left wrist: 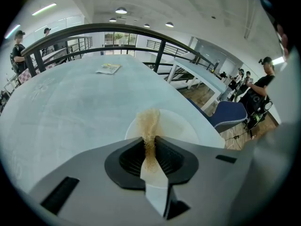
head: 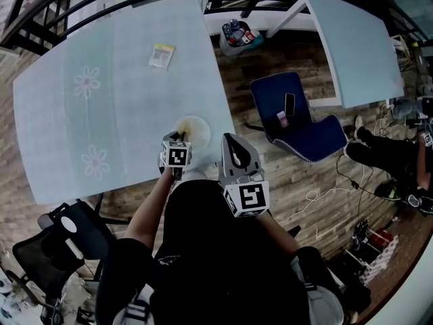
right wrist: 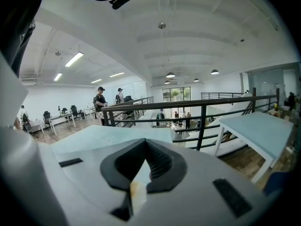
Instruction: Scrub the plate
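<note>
1. White and glossy, the round plate point(head: 197, 128) lies flat on the pale blue table point(head: 101, 100), near the table's lower right edge at the middle of the head view. Its face looks tan-tinged towards the left.
2. The left gripper point(head: 177, 139) has its jaws clamped on a tan, fibrous scrubbing pad point(left wrist: 149, 126), which stands up over the plate's near rim in the lower centre of the left gripper view.
3. The right gripper point(head: 229, 141) is just right of the plate. Its jaws are drawn together at the tips, with nothing seen clamped between them.
4. A small yellow packet point(head: 162, 55) lies on the table in the upper centre, well apart from the plate.
</note>
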The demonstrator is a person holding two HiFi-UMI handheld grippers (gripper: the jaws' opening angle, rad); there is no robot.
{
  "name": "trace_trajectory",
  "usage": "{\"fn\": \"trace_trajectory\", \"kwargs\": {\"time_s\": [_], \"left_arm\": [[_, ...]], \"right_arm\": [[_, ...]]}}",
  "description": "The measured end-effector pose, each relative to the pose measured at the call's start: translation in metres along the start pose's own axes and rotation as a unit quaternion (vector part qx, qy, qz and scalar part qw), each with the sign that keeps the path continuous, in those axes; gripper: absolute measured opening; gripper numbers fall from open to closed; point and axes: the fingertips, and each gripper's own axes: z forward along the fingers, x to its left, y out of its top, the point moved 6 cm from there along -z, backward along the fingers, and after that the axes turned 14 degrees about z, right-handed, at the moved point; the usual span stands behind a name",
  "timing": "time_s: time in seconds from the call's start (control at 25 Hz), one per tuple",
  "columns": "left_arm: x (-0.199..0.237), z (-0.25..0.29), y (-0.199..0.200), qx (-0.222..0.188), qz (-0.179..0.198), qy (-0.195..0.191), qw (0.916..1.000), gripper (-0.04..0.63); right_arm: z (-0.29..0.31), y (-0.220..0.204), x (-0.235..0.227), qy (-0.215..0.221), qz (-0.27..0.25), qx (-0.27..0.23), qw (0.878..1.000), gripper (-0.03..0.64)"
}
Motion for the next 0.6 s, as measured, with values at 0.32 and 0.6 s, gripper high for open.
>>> {"fn": "trace_trajectory", "kwargs": {"time_s": [0.32, 0.6], "left_arm": [[0.011, -0.006, -0.005, 0.001, -0.015, 0.027, 0.9995, 0.066], [0.016, -0.011, -0.007, 0.002, -0.038, 0.059, 0.9975, 0.066]], "right_arm": [[0.004, 0.0, -0.002, 0.02, -0.003, 0.011, 1.0, 0.005], [0.005, 0.003, -0.007, 0.048, -0.012, 0.021, 0.999, 0.005]]}}
